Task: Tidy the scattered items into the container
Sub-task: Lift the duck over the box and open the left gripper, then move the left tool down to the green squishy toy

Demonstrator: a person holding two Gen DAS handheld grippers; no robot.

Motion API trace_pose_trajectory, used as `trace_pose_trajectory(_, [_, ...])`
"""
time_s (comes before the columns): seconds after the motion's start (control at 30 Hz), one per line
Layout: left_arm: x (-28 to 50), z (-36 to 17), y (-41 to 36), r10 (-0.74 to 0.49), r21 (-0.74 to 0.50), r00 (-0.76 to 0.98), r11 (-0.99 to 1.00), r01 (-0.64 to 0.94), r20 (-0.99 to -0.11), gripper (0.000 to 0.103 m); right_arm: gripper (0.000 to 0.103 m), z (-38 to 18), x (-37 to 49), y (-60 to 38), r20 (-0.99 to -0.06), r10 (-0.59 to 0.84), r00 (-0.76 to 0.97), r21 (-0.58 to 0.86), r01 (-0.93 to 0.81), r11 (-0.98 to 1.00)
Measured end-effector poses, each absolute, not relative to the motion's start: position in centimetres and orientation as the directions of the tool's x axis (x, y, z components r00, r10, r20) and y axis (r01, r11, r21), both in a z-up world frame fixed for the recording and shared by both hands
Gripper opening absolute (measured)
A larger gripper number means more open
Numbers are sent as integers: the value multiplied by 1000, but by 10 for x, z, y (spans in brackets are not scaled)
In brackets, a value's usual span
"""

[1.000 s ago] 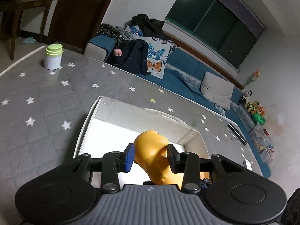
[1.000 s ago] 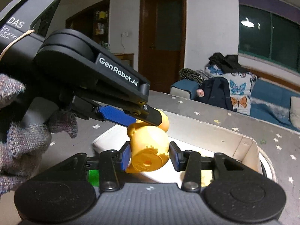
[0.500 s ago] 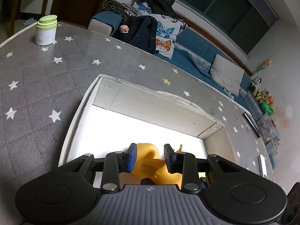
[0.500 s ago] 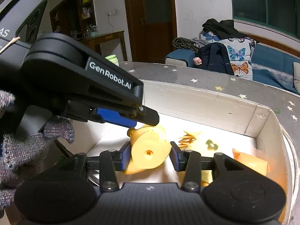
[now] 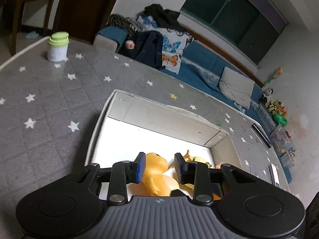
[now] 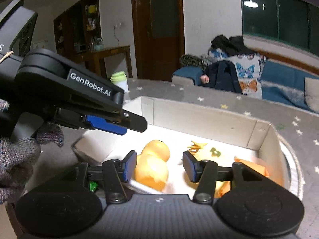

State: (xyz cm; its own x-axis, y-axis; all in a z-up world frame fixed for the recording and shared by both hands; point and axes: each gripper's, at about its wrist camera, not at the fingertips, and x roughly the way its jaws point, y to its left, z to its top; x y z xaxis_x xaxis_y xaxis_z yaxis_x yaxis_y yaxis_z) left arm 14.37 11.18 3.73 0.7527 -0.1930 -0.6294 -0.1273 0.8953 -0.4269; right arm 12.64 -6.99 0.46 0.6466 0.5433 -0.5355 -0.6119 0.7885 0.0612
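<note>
A yellow rubber duck (image 5: 157, 173) lies inside the white cardboard box (image 5: 165, 117), also in the right wrist view (image 6: 153, 165). My left gripper (image 5: 159, 167) is open, its blue pads (image 5: 139, 167) apart around the duck's head. My right gripper (image 6: 159, 166) is open, wide apart, with the duck by its left pad. The left gripper (image 6: 111, 123) shows in the right wrist view, above the box (image 6: 199, 113). Other small yellow and orange toys (image 6: 253, 165) lie in the box.
A white jar with a green lid (image 5: 57, 46) stands at the far left of the grey star-patterned table (image 5: 39, 99). A blue sofa with cushions and clothes (image 5: 163, 47) is behind the table. A black remote (image 5: 261, 135) lies at the right.
Both grippers held the duck together and lowered it into the box. Both have now opened and the duck rests in the box. The left gripper has risen a little.
</note>
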Motion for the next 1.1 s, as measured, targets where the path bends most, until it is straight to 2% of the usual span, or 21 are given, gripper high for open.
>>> trace_pose_trajectory(0.03, [138,39,112,-188,-423,757,897,-127,-626,34,63,7,121,-71,-526,547,651,59,-614,787])
trace_pose_trajectory(0.17, [114,43,115,-173,-413,772,902,-125,-612,34,71,15,99,-78,-490,569,660,53,-629,775])
trace_pose_trajectory(0.23, [103,44,117,-158,-401,778,907,-130,-609,34,80,16,88,-80,-480,579,659,50,-638,768])
trace_pose_trajectory(0.27, [97,43,119,-147,-393,780,909,-136,-609,34,81,16,83,-81,-476,584,657,49,-643,764])
trace_pose_trajectory(0.43, [74,38,130,-106,-379,784,909,-173,-612,34,82,13,62,-80,-473,612,634,52,-674,737])
trace_pose_trajectory(0.6, [59,24,142,-95,-390,766,896,-214,-636,35,82,1,51,-68,-508,629,589,51,-708,705])
trace_pose_trajectory(0.8, [55,4,156,-98,-422,738,867,-266,-668,35,82,-15,44,-44,-556,643,527,42,-754,655])
trace_pose_trajectory(1.1, [58,-6,169,-125,-471,736,836,-283,-665,35,82,-32,53,-15,-597,643,480,30,-788,615])
